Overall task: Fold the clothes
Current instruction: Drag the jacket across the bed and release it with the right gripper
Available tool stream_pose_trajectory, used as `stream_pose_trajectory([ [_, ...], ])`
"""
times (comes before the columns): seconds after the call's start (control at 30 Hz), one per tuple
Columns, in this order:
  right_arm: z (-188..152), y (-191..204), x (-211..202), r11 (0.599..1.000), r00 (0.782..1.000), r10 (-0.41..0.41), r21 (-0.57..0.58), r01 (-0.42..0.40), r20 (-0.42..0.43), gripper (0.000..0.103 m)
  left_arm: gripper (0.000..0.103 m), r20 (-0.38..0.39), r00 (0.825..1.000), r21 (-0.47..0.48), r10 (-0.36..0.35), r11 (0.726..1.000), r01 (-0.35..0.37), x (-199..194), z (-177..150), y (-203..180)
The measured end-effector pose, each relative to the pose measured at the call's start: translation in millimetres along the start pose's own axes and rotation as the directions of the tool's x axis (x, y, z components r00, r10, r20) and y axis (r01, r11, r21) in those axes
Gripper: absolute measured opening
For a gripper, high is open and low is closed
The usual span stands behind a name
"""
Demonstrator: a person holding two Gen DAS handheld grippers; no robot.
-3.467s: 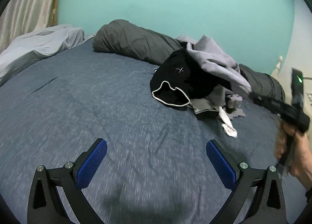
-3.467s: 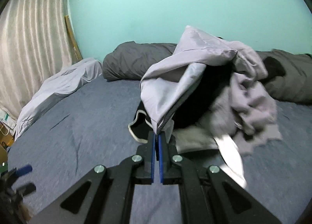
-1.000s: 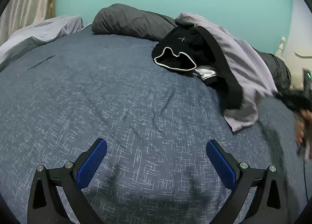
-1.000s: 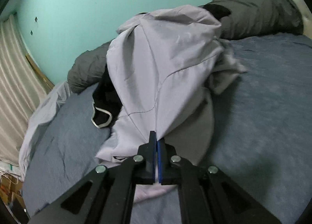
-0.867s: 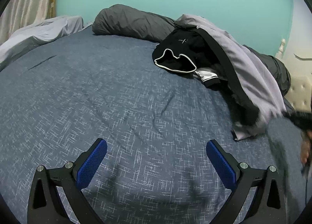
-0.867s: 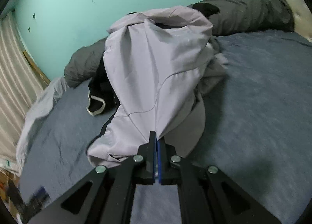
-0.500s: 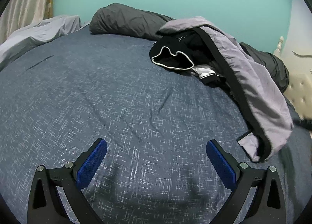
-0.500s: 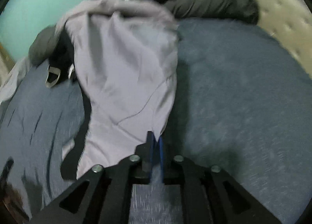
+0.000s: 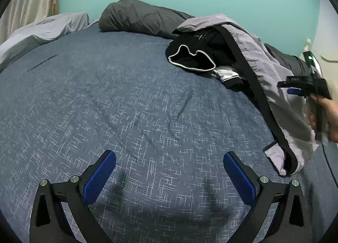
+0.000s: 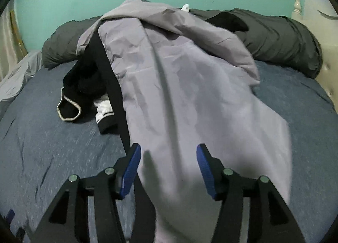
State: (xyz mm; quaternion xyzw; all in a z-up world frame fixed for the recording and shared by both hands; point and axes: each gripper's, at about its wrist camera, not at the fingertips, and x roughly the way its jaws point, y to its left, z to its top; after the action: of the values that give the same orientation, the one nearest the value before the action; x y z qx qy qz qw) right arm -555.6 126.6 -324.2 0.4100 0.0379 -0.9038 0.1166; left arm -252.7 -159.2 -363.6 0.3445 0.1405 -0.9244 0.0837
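Note:
A lilac-grey jacket [image 10: 190, 78] with a black band lies stretched from the clothes pile toward me across the blue bedspread [image 10: 52, 141]. My right gripper [image 10: 168, 164] hovers over its near end. Its jaws are opening; the cloth lies between and under the blue pads, which do not press on it. In the left wrist view the jacket [image 9: 274, 86] drapes down to the right, and a hand [image 9: 329, 114] holds the right gripper [image 9: 295, 87] beside it. My left gripper [image 9: 169, 177] stands open above bare bedspread. A black garment with white trim [image 9: 190, 59] lies in the pile.
A dark grey rolled duvet [image 9: 137, 19] runs along the teal wall. A light grey sheet [image 9: 42, 29] is bunched at the left by a curtain [image 9: 27, 4]. A beige tufted headboard [image 10: 329, 69] bounds the right side. Wrinkled bedspread [image 9: 105, 105] spreads before the left gripper.
The right gripper pulled the jacket out of the pile toward the bed's near right side, then its jaws parted and released the cloth. The left gripper stayed put.

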Motion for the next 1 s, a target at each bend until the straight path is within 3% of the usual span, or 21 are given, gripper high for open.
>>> stream_pose_trajectory([
  [0.07, 2, 0, 10, 0.999, 0.999, 0.041, 0.012, -0.041, -0.019, 0.055, 0.103, -0.002, 1.000, 0.000, 0.003, 1.000, -0.003, 1, 0, 1],
  [0.1, 3, 0, 15, 0.998, 0.998, 0.063, 0.019, -0.063, -0.028, 0.041, 0.103, -0.003, 1.000, 0.000, 0.004, 1.000, -0.004, 2, 0, 1],
  [0.13, 3, 2, 19, 0.996, 0.996, 0.083, 0.019, -0.083, -0.033, 0.016, 0.103, -0.005, 1.000, -0.001, 0.004, 1.000, -0.004, 2, 0, 1],
  [0.23, -6, 11, 13, 0.992, 0.992, 0.122, -0.026, -0.123, -0.039, 0.002, 0.103, -0.001, 1.000, -0.004, -0.001, 1.000, 0.001, 2, 0, 3],
  [0.37, -21, 15, -18, 0.985, 0.989, 0.148, -0.091, -0.149, -0.022, 0.001, 0.103, 0.020, 1.000, -0.011, 0.003, 1.000, -0.003, -6, 3, 5],
  [0.5, -39, -3, -72, 0.982, 0.984, 0.176, -0.075, -0.174, 0.022, 0.001, 0.103, 0.051, 0.999, 0.013, 0.012, 1.000, -0.013, -27, 1, 1],
  [0.63, -78, -26, -133, 0.977, 0.977, 0.206, -0.059, -0.203, 0.047, 0.000, 0.103, 0.056, 0.998, -0.007, -0.003, 1.000, 0.003, -54, -2, -5],
  [0.8, -146, -76, -191, 0.984, 0.984, 0.175, 0.019, -0.175, 0.039, 0.001, 0.103, 0.079, 0.997, 0.007, -0.023, 1.000, 0.023, -99, -5, -19],
  [1.0, -208, -146, -238, 0.992, 0.998, 0.067, 0.107, -0.067, 0.001, 0.001, 0.103, 0.083, 0.996, 0.011, -0.037, 0.999, 0.036, -127, -14, -32],
])
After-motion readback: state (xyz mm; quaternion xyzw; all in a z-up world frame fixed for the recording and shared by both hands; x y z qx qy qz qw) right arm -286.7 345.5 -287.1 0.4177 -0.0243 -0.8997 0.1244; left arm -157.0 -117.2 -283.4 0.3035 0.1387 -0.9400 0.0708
